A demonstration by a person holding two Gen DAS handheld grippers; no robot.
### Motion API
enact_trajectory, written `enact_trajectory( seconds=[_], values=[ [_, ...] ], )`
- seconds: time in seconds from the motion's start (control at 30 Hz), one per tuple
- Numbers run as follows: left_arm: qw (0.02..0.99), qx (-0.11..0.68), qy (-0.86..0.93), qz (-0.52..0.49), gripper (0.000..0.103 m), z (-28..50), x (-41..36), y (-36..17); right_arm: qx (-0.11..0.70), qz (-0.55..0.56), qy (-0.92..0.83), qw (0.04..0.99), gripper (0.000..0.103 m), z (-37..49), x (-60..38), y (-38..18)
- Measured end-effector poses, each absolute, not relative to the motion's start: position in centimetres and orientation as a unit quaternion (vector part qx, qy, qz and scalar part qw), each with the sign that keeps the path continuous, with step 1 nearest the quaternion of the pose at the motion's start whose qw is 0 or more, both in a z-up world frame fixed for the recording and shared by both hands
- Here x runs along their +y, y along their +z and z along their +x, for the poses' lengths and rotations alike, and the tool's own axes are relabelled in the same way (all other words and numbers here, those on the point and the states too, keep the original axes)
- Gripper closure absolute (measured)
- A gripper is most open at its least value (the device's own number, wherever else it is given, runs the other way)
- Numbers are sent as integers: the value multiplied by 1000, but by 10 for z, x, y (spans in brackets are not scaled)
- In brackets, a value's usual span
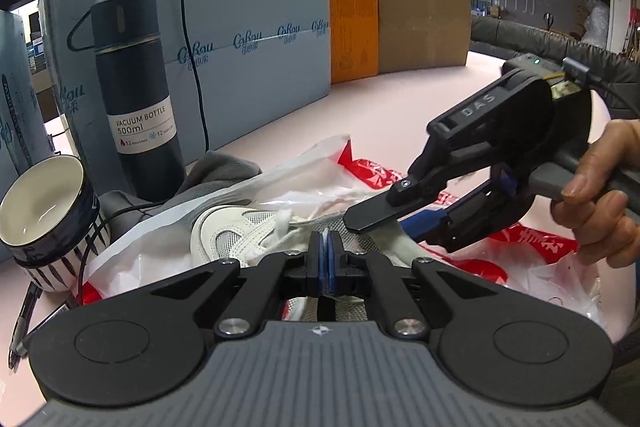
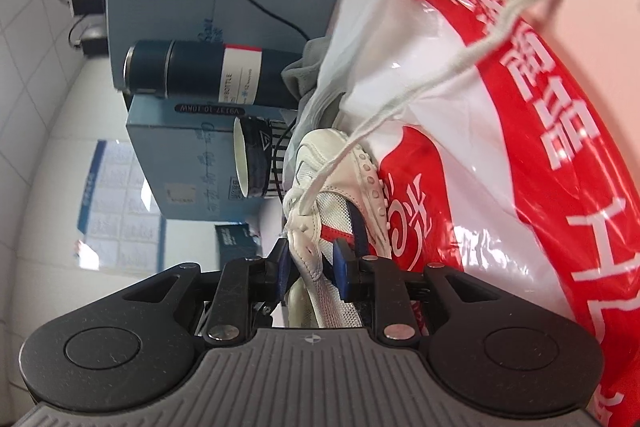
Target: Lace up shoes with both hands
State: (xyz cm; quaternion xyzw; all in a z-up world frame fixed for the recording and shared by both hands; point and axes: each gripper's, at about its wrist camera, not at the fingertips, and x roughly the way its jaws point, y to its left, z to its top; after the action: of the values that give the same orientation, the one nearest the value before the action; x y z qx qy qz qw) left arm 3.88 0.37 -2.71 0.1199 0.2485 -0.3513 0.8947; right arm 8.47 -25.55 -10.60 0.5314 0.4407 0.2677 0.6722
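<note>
On a pink table point(image 1: 400, 99), a white shoe point(image 1: 240, 231) lies on a red-and-white plastic bag point(image 2: 520, 131). The left gripper point(image 1: 327, 247) is pinched closed on a white lace point(image 1: 327, 231). The right gripper point(image 2: 312, 263) clamps the shoe's eyelet flap. A dark bottle point(image 1: 136, 95) and a cup point(image 1: 44, 219) stand nearby.

1 shoe point(image 1: 240, 231), 1 lace point(image 2: 440, 67), 1 bottle point(image 1: 136, 95), 1 cup point(image 1: 48, 219), 1 plastic bag point(image 2: 540, 147), 2 grippers.

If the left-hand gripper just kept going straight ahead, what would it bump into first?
Most likely the white shoe: the left gripper, pinched on a bit of white lace, points straight at its mesh top. Depth is hard to judge.
</note>
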Motion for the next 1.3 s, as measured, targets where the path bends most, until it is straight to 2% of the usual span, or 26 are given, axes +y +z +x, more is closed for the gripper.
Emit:
enact_trajectory(
  seconds=[0.27, 0.37, 0.43, 0.47, 0.5, 0.53, 0.6, 0.67, 0.9, 1.07, 1.17, 1.27, 1.3],
  values=[
    [894, 256, -345, 132, 101, 45, -5, -30, 437, 521, 271, 681, 81, 82, -254, -104],
    [898, 258, -331, 131, 92, 43, -3, -29, 428, 520, 278, 685, 77, 82, -255, -100],
    [903, 255, -322, 126, 84, 40, -1, -26, 422, 520, 283, 687, 65, 82, -255, -97],
    [905, 254, -318, 123, 79, 38, 0, -25, 419, 519, 286, 688, 55, 82, -255, -96],
    [908, 250, -311, 124, 67, 34, 1, -23, 416, 519, 288, 689, 46, 81, -255, -95],
    [912, 245, -305, 124, 59, 30, 2, -21, 413, 519, 290, 690, 43, 81, -255, -94],
    [919, 236, -292, 120, 55, 21, 6, -16, 406, 518, 294, 693, 36, 80, -255, -90],
    [926, 230, -278, 113, 53, 13, 10, -12, 400, 521, 293, 695, 33, 78, -257, -89],
    [928, 242, -270, 84, 47, -9, 3, 3, 387, 547, 295, 681, 32, 80, -260, -92],
    [924, 282, -255, 32, 51, -2, -18, 6, 405, 547, 293, 672, 34, 95, -257, -91],
    [926, 296, -235, 7, 56, 3, -30, 6, 420, 529, 296, 675, 36, 103, -253, -87],
    [930, 307, -202, 10, 59, 6, -45, 3, 435, 512, 297, 678, 44, 108, -250, -83],
    [931, 311, -192, 9, 61, 8, -49, 0, 440, 506, 300, 679, 53, 110, -249, -81]
  ],
)
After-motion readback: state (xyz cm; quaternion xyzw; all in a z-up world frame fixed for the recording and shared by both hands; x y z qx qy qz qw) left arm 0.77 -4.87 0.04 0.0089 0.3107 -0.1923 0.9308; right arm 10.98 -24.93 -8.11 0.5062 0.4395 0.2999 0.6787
